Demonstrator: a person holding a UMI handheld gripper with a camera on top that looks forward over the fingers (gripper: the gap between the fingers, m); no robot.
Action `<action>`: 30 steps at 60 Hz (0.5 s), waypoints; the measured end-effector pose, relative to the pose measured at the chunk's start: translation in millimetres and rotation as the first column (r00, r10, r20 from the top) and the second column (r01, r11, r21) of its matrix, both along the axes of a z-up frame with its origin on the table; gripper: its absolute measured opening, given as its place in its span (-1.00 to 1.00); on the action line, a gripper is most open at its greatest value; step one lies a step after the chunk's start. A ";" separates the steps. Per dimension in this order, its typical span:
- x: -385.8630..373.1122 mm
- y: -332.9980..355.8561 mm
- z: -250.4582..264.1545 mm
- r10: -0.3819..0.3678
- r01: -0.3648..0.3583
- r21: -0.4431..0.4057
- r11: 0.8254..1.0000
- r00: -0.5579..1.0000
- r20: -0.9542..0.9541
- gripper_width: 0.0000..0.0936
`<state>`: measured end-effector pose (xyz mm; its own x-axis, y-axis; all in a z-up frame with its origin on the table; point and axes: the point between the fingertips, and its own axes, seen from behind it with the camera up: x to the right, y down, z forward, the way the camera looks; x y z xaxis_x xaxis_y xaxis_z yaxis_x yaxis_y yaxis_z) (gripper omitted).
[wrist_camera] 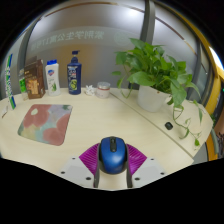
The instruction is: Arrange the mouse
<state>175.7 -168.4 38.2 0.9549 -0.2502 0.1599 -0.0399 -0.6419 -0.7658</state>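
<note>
Mouse sits nearest, clamped between my fingers, pads tight against both flanks, likely so I can carry it to a spot. Bench spreads pale beyond. Plant stands off right, out of reach. Mousepad lies ahead-left, probably the destination. Bottles line the back.

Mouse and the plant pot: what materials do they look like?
Mouse: looks like moulded plastic, blue top shell with a dark centre strip, smooth with a slight sheen. It sits between the gripper fingers; whether they press on it can't be told. Plant pot: white and smooth, probably glazed ceramic, though plastic is possible.
</note>
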 end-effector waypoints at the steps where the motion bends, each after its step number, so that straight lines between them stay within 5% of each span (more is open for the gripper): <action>1: 0.0 1.1 11.0 -0.014 0.014 0.016 1.000 1.000 0.005 -0.21; 10: -12.8 22.4 118.7 -0.097 0.088 0.184 0.979 0.995 0.039 -0.21; 18: -60.9 65.7 191.9 -0.044 0.030 0.290 0.956 0.998 0.041 -0.21; 22: -97.6 92.0 201.2 0.001 -0.013 0.326 0.945 0.999 0.039 -0.21; 30: -166.2 140.4 148.6 0.107 -0.095 0.273 0.957 0.994 -0.026 -0.21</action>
<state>9.5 -28.0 186.8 0.9817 -0.1807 0.0605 -0.0200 -0.4132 -0.9104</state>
